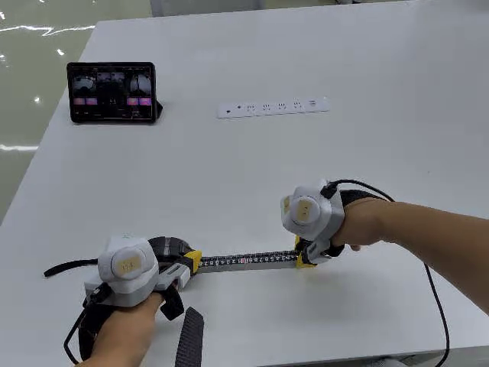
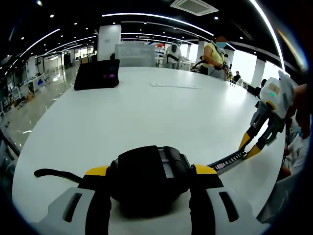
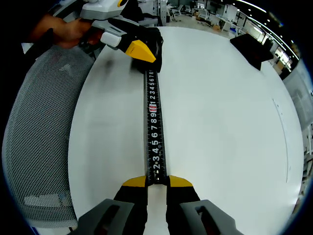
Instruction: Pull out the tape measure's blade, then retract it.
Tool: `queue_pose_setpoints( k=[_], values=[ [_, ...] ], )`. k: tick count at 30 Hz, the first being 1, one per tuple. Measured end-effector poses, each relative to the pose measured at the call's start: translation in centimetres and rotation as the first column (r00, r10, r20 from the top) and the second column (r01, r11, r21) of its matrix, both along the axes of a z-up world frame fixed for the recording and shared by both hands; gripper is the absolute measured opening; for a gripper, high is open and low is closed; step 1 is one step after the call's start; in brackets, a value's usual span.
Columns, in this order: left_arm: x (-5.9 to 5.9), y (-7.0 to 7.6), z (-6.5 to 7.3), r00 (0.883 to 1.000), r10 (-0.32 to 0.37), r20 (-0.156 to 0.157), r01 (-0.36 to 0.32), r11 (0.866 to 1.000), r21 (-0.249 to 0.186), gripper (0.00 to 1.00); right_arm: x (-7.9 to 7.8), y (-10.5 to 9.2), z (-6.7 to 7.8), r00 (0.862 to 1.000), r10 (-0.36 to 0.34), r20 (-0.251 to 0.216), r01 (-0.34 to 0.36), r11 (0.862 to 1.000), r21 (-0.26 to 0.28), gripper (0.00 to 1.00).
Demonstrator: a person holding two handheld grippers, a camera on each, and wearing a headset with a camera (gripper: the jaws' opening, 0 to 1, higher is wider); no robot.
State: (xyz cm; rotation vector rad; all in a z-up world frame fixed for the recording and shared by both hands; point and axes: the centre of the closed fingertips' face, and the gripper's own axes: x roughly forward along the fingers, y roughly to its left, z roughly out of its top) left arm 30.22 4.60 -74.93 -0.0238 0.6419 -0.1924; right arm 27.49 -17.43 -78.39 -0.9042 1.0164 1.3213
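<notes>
Left tongs (image 1: 189, 261), right tongs (image 1: 304, 258): white housings, yellow tips, black cables (image 1: 430, 294).

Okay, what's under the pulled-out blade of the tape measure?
The white table lies under the blade, between the black case and the right gripper. That gripper's jaws cover the blade's tip, so its hook cannot be seen.

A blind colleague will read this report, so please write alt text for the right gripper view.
The right gripper, yellow-tipped, is shut on the end of the blade, which runs straight across the white table to the black tape measure case, held by the left gripper at the top.
</notes>
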Motion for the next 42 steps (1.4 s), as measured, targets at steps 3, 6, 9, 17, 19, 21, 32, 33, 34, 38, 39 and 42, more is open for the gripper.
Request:
queue_pose_setpoints(
  k=[3,6,9,17,19,21,32,33,34,38,39,42],
  values=[
    [0.0,0.0,0.0,1.0,-0.001,-0.003,0.001,1.0,-0.001,0.61,0.0,0.1,0.0,1.0,-0.004,0.001,0.004,1.0,0.003,0.1],
    [0.0,0.0,0.0,1.0,-0.002,-0.001,0.002,1.0,-0.001,0.61,0.0,0.3,0.0,1.0,-0.005,-0.001,0.005,1.0,0.001,0.1],
    [0.0,0.0,0.0,1.0,-0.002,-0.002,0.002,1.0,-0.002,0.61,0.0,0.4,0.0,1.0,-0.007,-0.004,0.007,1.0,0.001,0.1],
    [0.0,-0.1,0.0,1.0,-0.004,-0.003,0.004,1.0,-0.002,0.61,0.0,0.7,0.0,1.0,-0.009,-0.007,0.009,1.0,0.002,0.1],
    [-0.1,-0.1,0.0,1.0,-0.004,-0.004,0.004,1.0,-0.002,0.61,0.0,0.7,0.0,1.0,-0.009,-0.008,0.009,1.0,0.001,0.1],
    [-0.1,-0.1,0.0,1.0,-0.004,-0.004,0.004,1.0,-0.002,0.61,0.0,0.8,0.0,1.0,-0.014,-0.01,0.014,1.0,0.002,0.1],
    [-0.2,-0.2,0.0,1.0,-0.006,-0.007,0.006,1.0,0.001,0.6,0.0,1.1,0.0,1.0,-0.02,-0.008,0.02,1.0,-0.005,0.1],
    [-0.2,-0.2,0.0,1.0,-0.006,-0.007,0.006,1.0,0.001,0.6,0.1,1.1,0.0,1.0,-0.026,-0.01,0.026,1.0,-0.004,0.1],
    [-0.2,-0.2,0.0,1.0,-0.007,-0.008,0.007,1.0,0.001,0.6,0.0,1.2,0.0,1.0,-0.026,-0.01,0.026,1.0,-0.005,0.1],
    [-0.2,-0.2,0.0,1.0,-0.008,-0.013,0.008,1.0,0.004,0.6,0.0,1.4,0.0,1.0,-0.019,-0.001,0.019,1.0,-0.011,0.1],
    [-0.2,-0.2,0.0,1.0,-0.008,-0.014,0.008,1.0,0.005,0.6,0.0,1.4,0.0,1.0,-0.016,0.001,0.016,1.0,-0.011,0.1],
    [-0.2,-0.2,-0.1,1.0,-0.007,-0.018,0.007,1.0,0.005,0.6,0.0,1.5,0.0,1.0,-0.022,0.0,0.022,1.0,-0.008,0.1]
  ],
)
